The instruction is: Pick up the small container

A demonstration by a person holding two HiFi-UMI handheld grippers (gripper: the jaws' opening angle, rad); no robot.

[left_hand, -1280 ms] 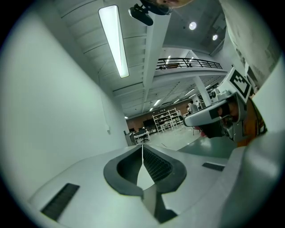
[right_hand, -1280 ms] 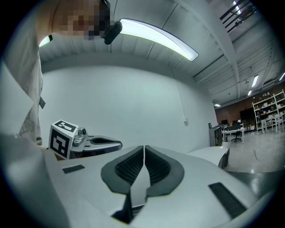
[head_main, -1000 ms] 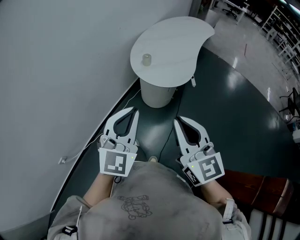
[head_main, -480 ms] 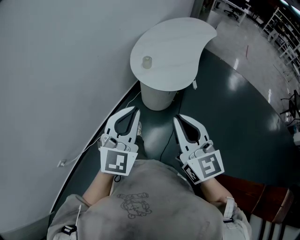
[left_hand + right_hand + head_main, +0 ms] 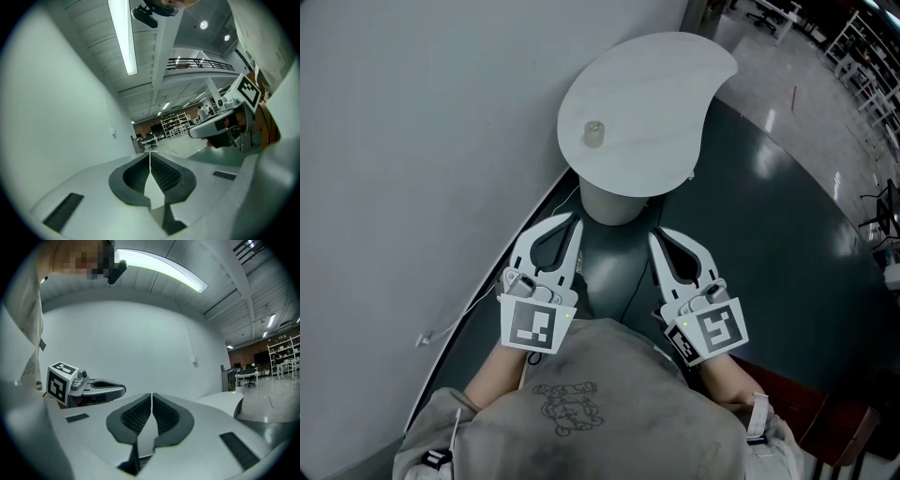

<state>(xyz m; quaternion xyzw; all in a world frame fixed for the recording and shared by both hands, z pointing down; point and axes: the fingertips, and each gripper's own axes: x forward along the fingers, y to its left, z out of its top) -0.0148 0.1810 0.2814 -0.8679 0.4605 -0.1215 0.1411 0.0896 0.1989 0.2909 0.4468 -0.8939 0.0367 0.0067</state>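
A small pale container (image 5: 593, 133) stands upright near the left edge of a white kidney-shaped table (image 5: 661, 94) ahead of me. Both grippers hang low in front of my body, well short of the table. My left gripper (image 5: 573, 221) is shut with nothing between its jaws, tips pointing toward the table's base. My right gripper (image 5: 655, 240) is also shut and empty, beside the left one. In the left gripper view the jaws (image 5: 150, 154) meet and the right gripper (image 5: 220, 123) shows at the right. In the right gripper view the jaws (image 5: 152, 397) meet; the table's edge (image 5: 225, 399) shows at the right.
A light grey wall (image 5: 412, 141) runs along the left. The table rests on a white cylindrical pedestal (image 5: 611, 204) on a dark green floor (image 5: 769, 253). A cable (image 5: 464, 305) trails along the wall's foot. A brown chair (image 5: 806, 394) is at the lower right.
The view has crept closer to the table, which sits a little lower in the frame. Both grippers stay shut and keep their places in front of my body.
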